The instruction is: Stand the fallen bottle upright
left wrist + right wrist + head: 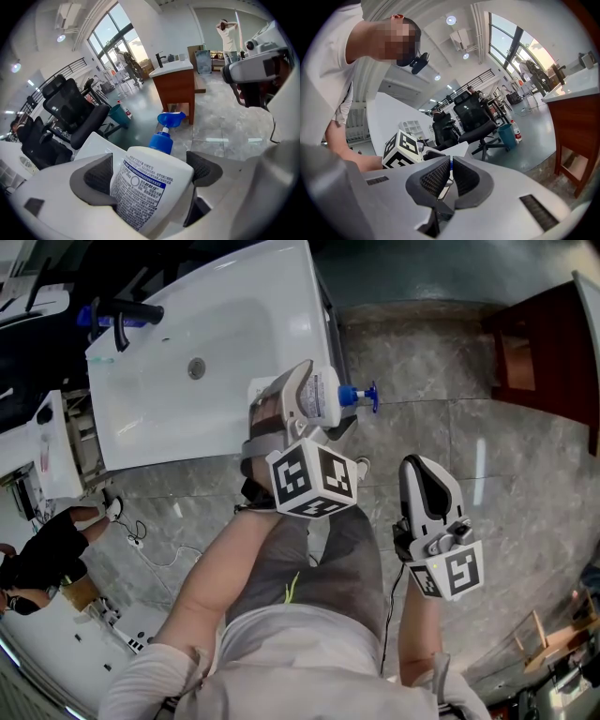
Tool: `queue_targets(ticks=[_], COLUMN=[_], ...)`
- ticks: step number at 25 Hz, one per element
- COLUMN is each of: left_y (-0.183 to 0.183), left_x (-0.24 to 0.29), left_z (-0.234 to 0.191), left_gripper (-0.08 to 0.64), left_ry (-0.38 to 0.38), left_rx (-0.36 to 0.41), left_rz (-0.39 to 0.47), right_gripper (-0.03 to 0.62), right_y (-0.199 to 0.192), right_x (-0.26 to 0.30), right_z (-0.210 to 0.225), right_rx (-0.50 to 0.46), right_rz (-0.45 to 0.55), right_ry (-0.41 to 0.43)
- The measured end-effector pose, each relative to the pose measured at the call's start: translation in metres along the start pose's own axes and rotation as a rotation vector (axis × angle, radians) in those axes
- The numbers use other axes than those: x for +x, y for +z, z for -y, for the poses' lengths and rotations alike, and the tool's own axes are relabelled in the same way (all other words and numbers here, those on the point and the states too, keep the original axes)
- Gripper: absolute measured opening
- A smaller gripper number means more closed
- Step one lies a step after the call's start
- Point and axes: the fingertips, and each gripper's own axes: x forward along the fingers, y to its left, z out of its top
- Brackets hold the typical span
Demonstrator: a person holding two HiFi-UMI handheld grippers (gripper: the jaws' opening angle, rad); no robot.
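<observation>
My left gripper (314, 401) is shut on a white bottle (325, 396) with a printed label and a blue pump head (361, 397). It holds the bottle at the right edge of the white sink counter (225, 306). The bottle looks to be on its side, pump pointing right, out over the floor. In the left gripper view the bottle (150, 187) fills the gap between both dark pads (96, 180), pump (169, 120) pointing away. My right gripper (427, 472) hangs lower right over the floor, shut and empty; in its own view the right gripper (451, 176) shows its pads nearly touching.
The counter carries a basin with a drain (196, 367) and a black faucet (127, 320). A red-brown wooden cabinet (544, 352) stands at the far right on the marble floor. Another person (37, 563) crouches at the left. Black office chairs (70, 112) stand beyond.
</observation>
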Motion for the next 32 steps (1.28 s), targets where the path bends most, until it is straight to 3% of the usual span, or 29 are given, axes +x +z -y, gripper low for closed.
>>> queue_targets(ticks=[10, 14, 17, 22, 32], left_y=[0.018, 0.006, 0.006, 0.014, 0.022], left_x=[-0.010, -0.003, -0.003, -0.014, -0.033], left_z=[-0.003, 0.015, 0.017, 0.000, -0.026], left_gripper=[0.517, 0.514, 0.495, 0.463, 0.435], left_ry=[-0.006, -0.040, -0.039, -0.029, -0.005], left_rx=[-0.055, 0.074, 0.100, -0.027, -0.188], left_rz=[0.099, -0.011, -0.011, 0.095, 0.256], right_gripper=[0.041, 0.041, 0.041, 0.041, 0.041], right_y=[0.002, 0.002, 0.001, 0.000, 0.000], right_x=[0.002, 0.003, 0.003, 0.000, 0.001], right_z=[-0.001, -0.002, -0.006, -0.004, -0.006], right_rx=[-0.003, -0.002, -0.001, -0.004, -0.009], right_rz=[0.003, 0.005, 0.002, 0.001, -0.007], right_ry=[-0.001, -0.001, 0.005, 0.000, 0.004])
